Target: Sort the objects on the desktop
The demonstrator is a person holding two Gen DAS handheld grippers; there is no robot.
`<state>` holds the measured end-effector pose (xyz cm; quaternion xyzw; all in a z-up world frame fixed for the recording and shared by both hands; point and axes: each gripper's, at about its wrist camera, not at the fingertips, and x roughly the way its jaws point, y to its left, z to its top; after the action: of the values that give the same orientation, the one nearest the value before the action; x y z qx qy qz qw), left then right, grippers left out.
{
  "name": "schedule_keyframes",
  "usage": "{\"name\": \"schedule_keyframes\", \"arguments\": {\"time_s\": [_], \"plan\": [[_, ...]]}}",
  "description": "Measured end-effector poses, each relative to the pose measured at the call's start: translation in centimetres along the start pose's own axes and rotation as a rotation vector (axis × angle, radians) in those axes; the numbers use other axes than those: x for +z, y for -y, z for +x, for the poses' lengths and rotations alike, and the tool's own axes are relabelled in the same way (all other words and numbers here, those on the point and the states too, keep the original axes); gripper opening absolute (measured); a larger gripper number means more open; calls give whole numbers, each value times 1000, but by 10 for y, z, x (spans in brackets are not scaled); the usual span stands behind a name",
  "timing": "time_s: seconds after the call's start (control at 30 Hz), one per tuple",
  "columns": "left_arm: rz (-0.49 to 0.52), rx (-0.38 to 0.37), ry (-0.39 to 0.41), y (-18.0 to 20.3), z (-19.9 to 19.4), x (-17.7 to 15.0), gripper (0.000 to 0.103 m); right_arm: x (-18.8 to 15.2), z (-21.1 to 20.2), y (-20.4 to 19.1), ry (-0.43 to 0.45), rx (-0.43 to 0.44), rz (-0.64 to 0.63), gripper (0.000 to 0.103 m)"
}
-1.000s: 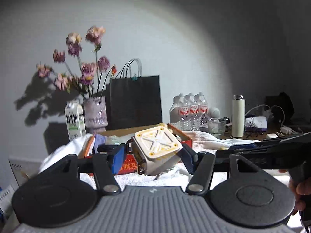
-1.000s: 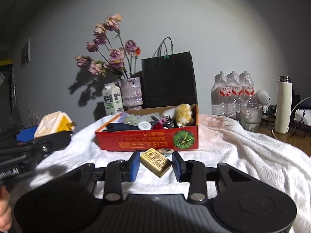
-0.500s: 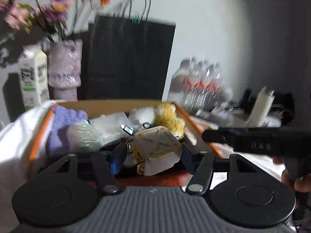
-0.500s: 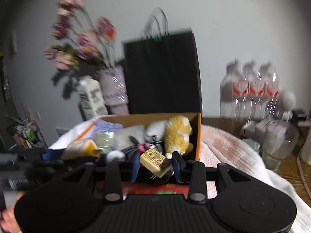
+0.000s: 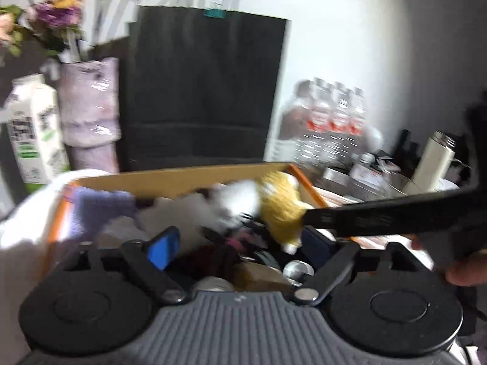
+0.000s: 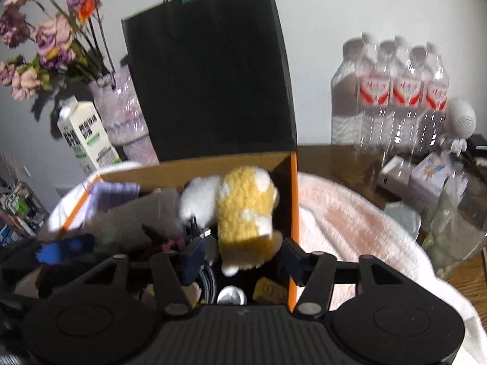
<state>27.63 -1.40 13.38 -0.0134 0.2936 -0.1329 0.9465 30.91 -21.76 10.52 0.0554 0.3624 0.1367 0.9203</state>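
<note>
Left tongs (image 5: 240, 249): opening wide above the cardboard box (image 5: 182, 179), clamping nothing, with only the jumble of box contents showing between the blue pads. Right tongs (image 6: 243, 260): also opening, about half spread, gripping nothing. Between these pads appears the yellow knitted toy (image 6: 243, 210), sitting in the box just ahead of them; hard to tell through the blur whether grazed or not. Below the right pad lies a small gold block (image 6: 269, 289), on the box floor beside the orange right wall and next to a round silver thing (image 6: 231, 298), so apparently already delivered.

For the release itself, by my reading:
- Finish spreading both pairs fully before pulling away, so nothing snags on a pad and rides back out.
- Lift straight up first, then draw back over the near wall; avoid sweeping sideways, given how close together the two pairs hang over the same box.
- Keep the right pair off the toy and the tangle of dark cords (image 6: 182, 237) beside it.
- Check afterwards for anything perched on the heap and liable to slide.
</note>
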Motion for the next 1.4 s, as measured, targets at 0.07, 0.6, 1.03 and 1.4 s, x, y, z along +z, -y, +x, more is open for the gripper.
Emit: {"name": "schedule_keyframes", "arguments": {"time_s": [0.07,0.6,1.03,1.4], "plan": [[-25,78,-9,-9,-5,5,98,2,-6,-4,2,5,-16,62],[14,180,15,1,-87,-49,103,-65,-90,-23,84,41,-117,81],[-59,205,32,26,-180,-220,103,-249,-156,-24,116,33,-98,88],[-48,239,14,34,-203,-269,103,-310,-183,-43,171,2,-147,90]]}}
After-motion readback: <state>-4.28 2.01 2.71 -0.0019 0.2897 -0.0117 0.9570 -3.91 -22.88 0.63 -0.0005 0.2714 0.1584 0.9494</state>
